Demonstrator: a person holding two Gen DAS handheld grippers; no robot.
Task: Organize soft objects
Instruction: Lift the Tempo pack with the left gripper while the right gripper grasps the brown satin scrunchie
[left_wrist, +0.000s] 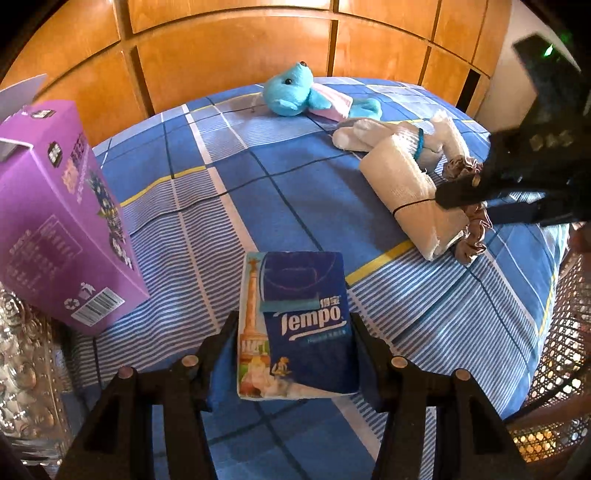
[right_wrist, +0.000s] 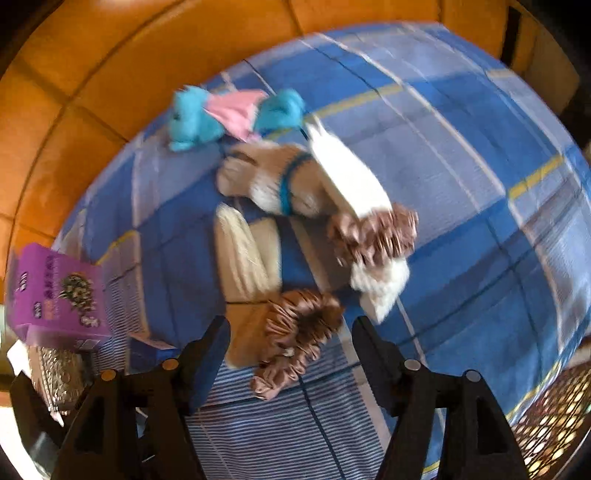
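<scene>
Left claw: two matte black angular plastic fingers, each backed by triangular struts capped with round metal pins. Right claw, identically built. At 3 o'clock in the left view, its black housing shows a green light.

A bed with a blue checked and striped cover carries everything. On it lie a blue plush toy, a grey plush toy, a rolled white towel, brown scrunchies, a tissue pack and a purple box.
</scene>
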